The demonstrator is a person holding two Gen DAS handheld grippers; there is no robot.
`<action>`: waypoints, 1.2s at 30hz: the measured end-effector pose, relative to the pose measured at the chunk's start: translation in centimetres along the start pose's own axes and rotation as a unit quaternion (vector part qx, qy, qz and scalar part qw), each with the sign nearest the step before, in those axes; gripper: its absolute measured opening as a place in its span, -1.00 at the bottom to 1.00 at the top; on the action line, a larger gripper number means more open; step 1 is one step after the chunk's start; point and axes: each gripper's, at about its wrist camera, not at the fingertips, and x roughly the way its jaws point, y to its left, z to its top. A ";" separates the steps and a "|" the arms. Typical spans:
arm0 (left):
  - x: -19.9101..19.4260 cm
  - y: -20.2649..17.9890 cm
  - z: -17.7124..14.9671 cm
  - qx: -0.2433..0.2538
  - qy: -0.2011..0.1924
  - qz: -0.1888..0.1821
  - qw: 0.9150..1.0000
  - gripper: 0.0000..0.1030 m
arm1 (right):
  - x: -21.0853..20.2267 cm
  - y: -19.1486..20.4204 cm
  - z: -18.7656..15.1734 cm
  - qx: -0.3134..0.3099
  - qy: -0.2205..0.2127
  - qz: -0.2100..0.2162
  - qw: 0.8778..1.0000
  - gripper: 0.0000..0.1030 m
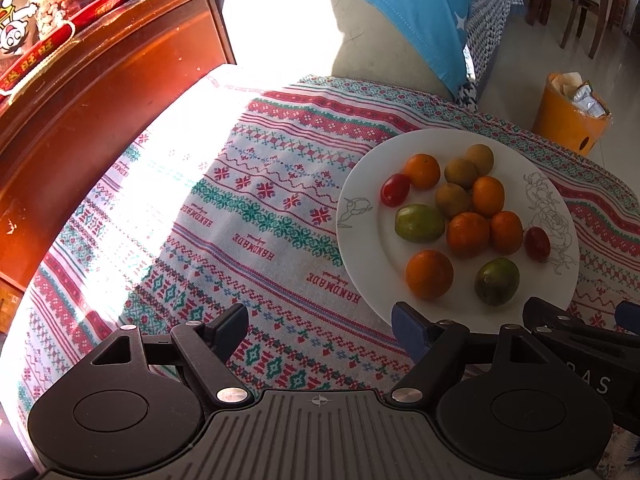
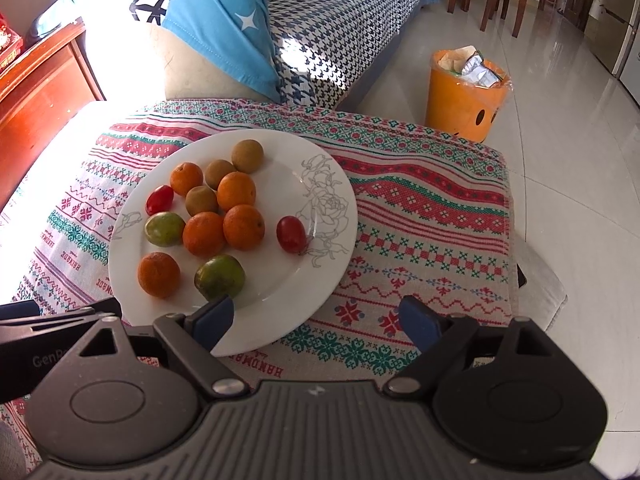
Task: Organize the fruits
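All the fruit in view is sitting on one white plate (image 2: 256, 300) that is resting on the patterned cloth (image 2: 420, 208) over the tabletop — five small oranges (image 2: 243, 227), three brownish round fruits (image 2: 247, 155), two green ones (image 2: 219, 277) and two red cherry tomatoes (image 2: 291, 234), lying mixed rather than grouped by kind. No fruit is lying loose on the cloth in either view. That is fitting two readings: gathering onto the plate may be finished, or sorting by type may be waiting; the pictures are not settling which.

The left gripper (image 1: 322, 330) is hovering low over the cloth beside the plate's near rim, jaws spread wide and holding nothing. The right gripper (image 2: 316, 322) is likewise gaping wide and empty — one finger is overlapping the plate's near edge by the green fruit.

An orange waste bin (image 2: 464, 100) holding wrappers is standing on the floor beyond.
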 end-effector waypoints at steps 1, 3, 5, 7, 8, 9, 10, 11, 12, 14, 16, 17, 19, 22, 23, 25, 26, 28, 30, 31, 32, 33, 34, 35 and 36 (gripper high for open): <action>0.0 0.0 0.0 0.000 0.000 0.000 1.000 0.56 | 0.0 0.0 0.0 0.000 0.000 0.000 1.000 0.73; 0.0 0.0 0.1 0.001 -0.002 -0.001 1.000 0.56 | 0.0 0.0 0.1 0.000 -0.002 0.001 1.000 0.73; 0.0 0.0 0.2 0.002 -0.003 -0.001 1.000 0.55 | 0.1 0.0 0.1 0.001 -0.004 0.001 1.000 0.73; -0.1 -0.1 0.2 0.004 -0.004 -0.002 1.000 0.55 | 0.0 0.1 0.1 -0.001 -0.008 -0.001 1.000 0.73; -0.1 -0.1 0.3 0.005 -0.005 -0.002 1.000 0.55 | 0.0 0.1 0.1 -0.002 -0.009 -0.002 1.000 0.73; -0.1 -0.1 0.3 0.006 -0.007 -0.001 1.000 0.55 | 0.0 0.1 0.1 -0.003 -0.010 -0.003 1.000 0.73; -0.1 -0.2 0.3 0.007 -0.008 -0.001 1.000 0.55 | 0.0 0.1 0.1 -0.005 -0.011 -0.003 1.000 0.73; -0.1 -0.2 0.2 0.008 -0.008 -0.001 1.000 0.53 | 0.0 0.1 0.1 -0.006 -0.012 -0.004 1.000 0.73; -0.1 -0.2 0.2 0.008 -0.008 -0.002 1.000 0.53 | 0.0 0.1 0.1 -0.007 -0.012 -0.004 1.000 0.73; -0.1 -0.2 0.2 0.008 -0.008 -0.001 1.000 0.52 | 0.0 0.1 0.1 -0.007 -0.012 -0.004 1.000 0.73; -0.2 -0.2 0.2 0.007 -0.009 -0.001 1.000 0.51 | 0.0 0.1 0.0 -0.006 -0.012 -0.004 1.000 0.73; -0.2 -0.2 0.1 0.007 -0.010 -0.001 1.000 0.50 | 0.0 0.0 0.0 -0.005 -0.011 -0.004 1.000 0.73; -0.3 -0.3 0.1 0.009 -0.012 0.001 1.000 0.50 | 0.0 0.0 -0.1 -0.006 -0.012 -0.004 1.000 0.73; -0.2 -0.3 0.1 0.008 -0.011 0.001 1.000 0.50 | -0.1 0.0 -0.1 -0.006 -0.013 -0.004 1.000 0.73; -0.2 -0.3 0.1 0.008 -0.011 0.001 1.000 0.50 | 0.0 0.0 -0.1 -0.006 -0.013 -0.004 1.000 0.73; -0.2 -0.2 0.0 0.005 -0.009 0.000 1.000 0.50 | 0.0 0.0 -0.2 -0.006 -0.012 -0.005 1.000 0.73; -0.2 -0.2 0.0 0.004 -0.009 0.001 1.000 0.50 | 0.0 0.1 -0.2 -0.006 -0.012 -0.006 1.000 0.73; -0.1 -0.3 -0.1 0.007 -0.011 0.003 1.000 0.50 | 0.0 0.2 -0.2 -0.008 -0.013 -0.007 1.000 0.73; -0.2 -0.3 -0.1 0.008 -0.013 0.004 1.000 0.50 | 0.0 0.2 -0.2 -0.007 -0.013 -0.007 1.000 0.73; -0.2 -0.3 -0.1 0.008 -0.014 0.004 1.000 0.50 | 0.0 0.1 -0.2 -0.006 -0.014 -0.006 1.000 0.72; -0.2 -0.3 -0.1 0.009 -0.016 0.004 1.000 0.50 | -0.1 0.1 -0.2 -0.006 -0.014 -0.006 1.000 0.72; -0.3 -0.3 -0.1 0.010 -0.018 0.004 1.000 0.50 | -0.1 0.1 -0.2 -0.006 -0.015 -0.005 1.000 0.72; -0.3 -0.3 -0.1 0.010 -0.019 0.004 1.000 0.50 | -0.1 0.1 -0.2 -0.006 -0.015 -0.005 1.000 0.72; -0.3 -0.3 -0.1 0.010 -0.019 0.004 1.000 0.50 | -0.1 0.1 -0.2 -0.007 -0.016 -0.005 1.000 0.72; -0.3 -0.3 -0.2 0.010 -0.020 0.005 1.000 0.50 | -0.1 0.2 -0.3 -0.007 -0.016 -0.005 1.000 0.72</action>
